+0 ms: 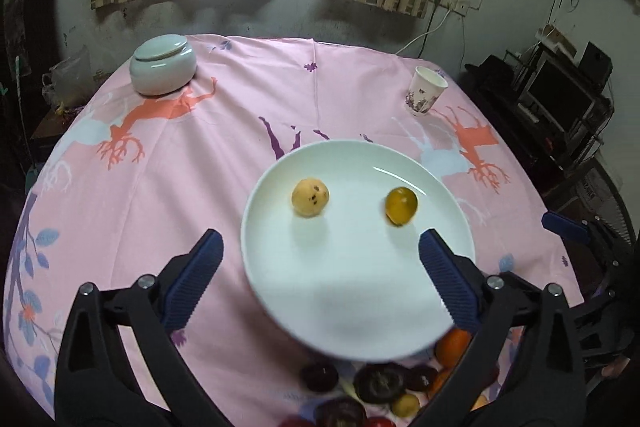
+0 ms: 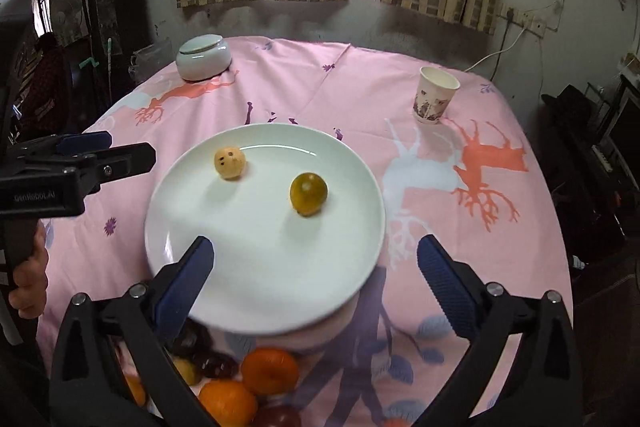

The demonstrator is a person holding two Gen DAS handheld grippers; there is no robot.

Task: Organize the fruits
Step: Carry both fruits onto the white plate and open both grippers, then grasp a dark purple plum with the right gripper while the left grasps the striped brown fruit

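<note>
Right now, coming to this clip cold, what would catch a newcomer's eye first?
A white plate sits mid-table on the pink deer-print tablecloth, holding just two small fruits set apart: a pale speckled one and a darker yellow one. Below the plate's near rim lies a heap of oranges and dark fruits. Both hand-held grippers, left and right, stand open and empty over the plate.
</note>
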